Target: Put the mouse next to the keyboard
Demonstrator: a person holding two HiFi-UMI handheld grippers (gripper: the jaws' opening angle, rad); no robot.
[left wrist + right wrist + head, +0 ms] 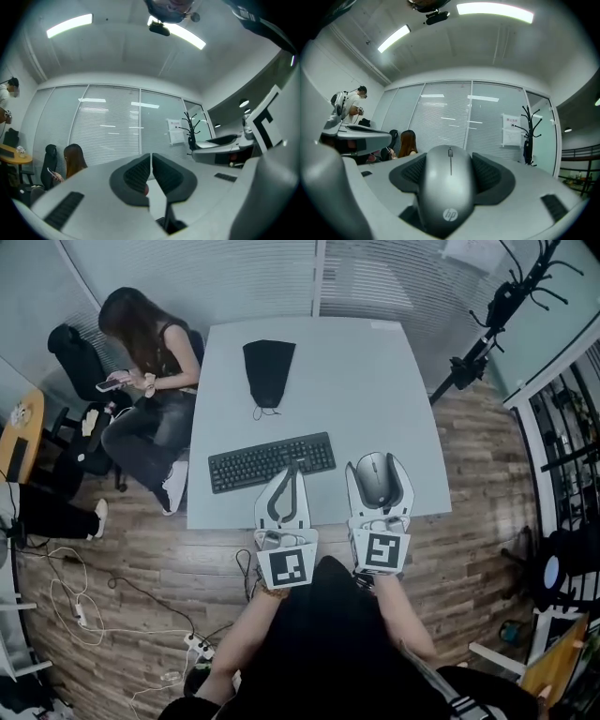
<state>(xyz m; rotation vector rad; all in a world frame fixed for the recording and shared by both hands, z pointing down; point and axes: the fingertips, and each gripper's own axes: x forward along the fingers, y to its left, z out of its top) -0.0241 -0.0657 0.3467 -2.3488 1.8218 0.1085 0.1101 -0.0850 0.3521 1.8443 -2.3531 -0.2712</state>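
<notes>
Right gripper (378, 463): jaws clamped on sides of grey mouse (449, 187). Mouse sits just right of keyboard (272, 461), at front edge of table (375, 381). Left gripper (151, 157): jaws pressed together, nothing between, tips at keyboard's near edge. Black pouch (267, 371) lies beyond keyboard, contents unseen. Only head view shows keyboard and pouch. Only gripper views catch standing person (355, 101).

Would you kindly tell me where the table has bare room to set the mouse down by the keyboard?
Right of the keyboard, up to the table's right edge, is bare; the mouse in the right gripper is over it. Also bare: right of the black pouch. Crowded: the near edge, where the left gripper overlaps the keyboard.
</notes>
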